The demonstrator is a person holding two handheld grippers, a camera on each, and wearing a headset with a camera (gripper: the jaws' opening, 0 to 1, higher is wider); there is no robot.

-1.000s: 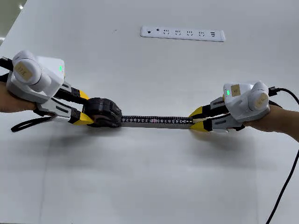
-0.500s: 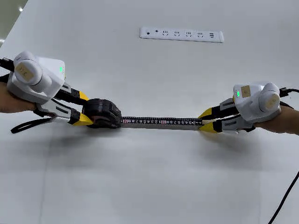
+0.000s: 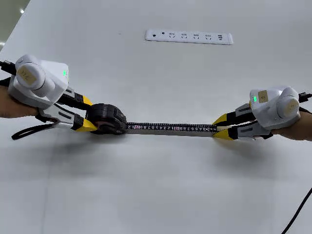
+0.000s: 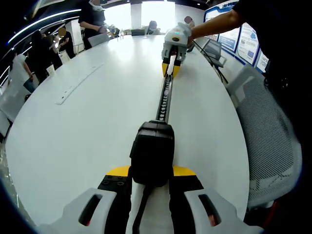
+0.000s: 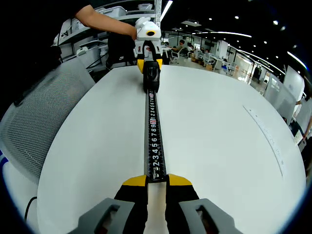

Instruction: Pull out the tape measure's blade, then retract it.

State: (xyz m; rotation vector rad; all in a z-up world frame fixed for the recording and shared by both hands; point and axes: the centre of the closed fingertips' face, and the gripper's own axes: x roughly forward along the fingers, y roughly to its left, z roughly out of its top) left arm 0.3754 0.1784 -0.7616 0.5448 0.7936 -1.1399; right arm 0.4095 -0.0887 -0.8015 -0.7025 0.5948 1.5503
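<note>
The black tape measure case (image 3: 107, 118) rests on the white table, and my left gripper (image 3: 88, 113) is shut on its rear end. In the left gripper view the case (image 4: 152, 152) sits between the yellow-tipped jaws. Its dark blade (image 3: 170, 128) with white numbers runs flat to the right along the table. My right gripper (image 3: 222, 126) is shut on the blade's tip. The right gripper view shows the blade (image 5: 154, 141) leading away from my right gripper (image 5: 156, 179) to the case (image 5: 150, 74). A black wrist strap (image 3: 29, 129) trails left from the case.
A white power strip (image 3: 188, 36) lies at the far side of the table (image 3: 156, 190). A black cable (image 3: 297, 212) hangs off the right gripper near the table's right edge. Mesh chairs (image 4: 273, 141) stand beside the table, and people are at the far end of the room.
My right gripper has moved to the right with the blade's tip, so more blade is out of the case. The left gripper and case have stayed in place.
</note>
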